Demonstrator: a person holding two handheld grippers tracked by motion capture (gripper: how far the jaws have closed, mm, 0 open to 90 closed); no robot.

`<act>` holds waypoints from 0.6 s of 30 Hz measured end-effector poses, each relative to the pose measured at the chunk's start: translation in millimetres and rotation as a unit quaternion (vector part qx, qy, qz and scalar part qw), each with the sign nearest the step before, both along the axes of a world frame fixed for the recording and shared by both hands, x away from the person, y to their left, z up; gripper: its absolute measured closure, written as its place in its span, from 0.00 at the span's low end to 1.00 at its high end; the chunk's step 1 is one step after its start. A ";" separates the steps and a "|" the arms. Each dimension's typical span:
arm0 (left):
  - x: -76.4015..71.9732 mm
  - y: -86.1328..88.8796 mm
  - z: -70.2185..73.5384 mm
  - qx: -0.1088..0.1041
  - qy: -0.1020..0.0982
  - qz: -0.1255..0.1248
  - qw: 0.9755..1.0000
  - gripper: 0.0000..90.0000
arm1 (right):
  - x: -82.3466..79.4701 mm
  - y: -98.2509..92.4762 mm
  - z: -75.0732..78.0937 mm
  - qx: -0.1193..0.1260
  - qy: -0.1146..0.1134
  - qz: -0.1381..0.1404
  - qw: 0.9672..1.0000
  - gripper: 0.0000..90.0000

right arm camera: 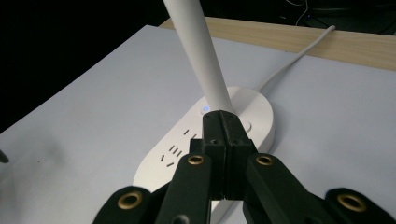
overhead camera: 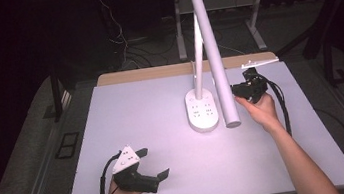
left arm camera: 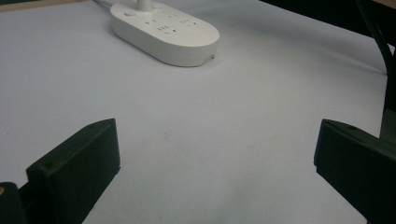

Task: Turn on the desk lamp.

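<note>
A white desk lamp stands right of the mat's middle. It has an oval base (overhead camera: 202,111) with socket slots, a slim upright stem (overhead camera: 197,48) and a long tube head (overhead camera: 215,56) slanting down toward me. My right gripper (overhead camera: 236,88) is held just right of the tube's lower end, jaws pressed together with nothing between them. In the right gripper view its tips (right arm camera: 224,117) hover over the base (right arm camera: 161,165) near the stem (right arm camera: 201,56), beside a small blue light. My left gripper (overhead camera: 154,162) rests open at the front left, with only bare mat between its jaws (left arm camera: 215,154).
The lamp's white cable (right arm camera: 289,60) runs from the base to the back over the wooden table edge (right arm camera: 303,39). The pale mat (overhead camera: 136,111) covers most of the table. Dark floor, table legs and cables lie beyond the far edge.
</note>
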State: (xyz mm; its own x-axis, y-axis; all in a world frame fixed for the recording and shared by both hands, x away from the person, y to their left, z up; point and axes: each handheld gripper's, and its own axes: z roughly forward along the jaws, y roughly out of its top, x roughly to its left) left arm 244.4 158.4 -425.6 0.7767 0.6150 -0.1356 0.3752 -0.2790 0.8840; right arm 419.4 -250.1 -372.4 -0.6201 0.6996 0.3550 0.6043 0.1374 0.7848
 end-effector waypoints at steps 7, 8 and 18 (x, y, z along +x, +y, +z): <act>0.2 -0.4 -0.3 -0.003 0.001 0.000 1.000 0.00 | -20.7 -8.0 8.2 -0.004 -0.001 0.001 1.000 0.60; 0.4 -0.4 -0.4 -0.004 0.001 0.001 1.000 0.00 | -24.0 -9.5 9.3 -0.003 -0.001 -0.003 1.000 0.56; -0.4 -2.1 -0.1 -0.003 0.001 -0.002 1.000 0.00 | -56.6 -20.6 11.2 0.001 -0.008 -0.003 1.000 0.05</act>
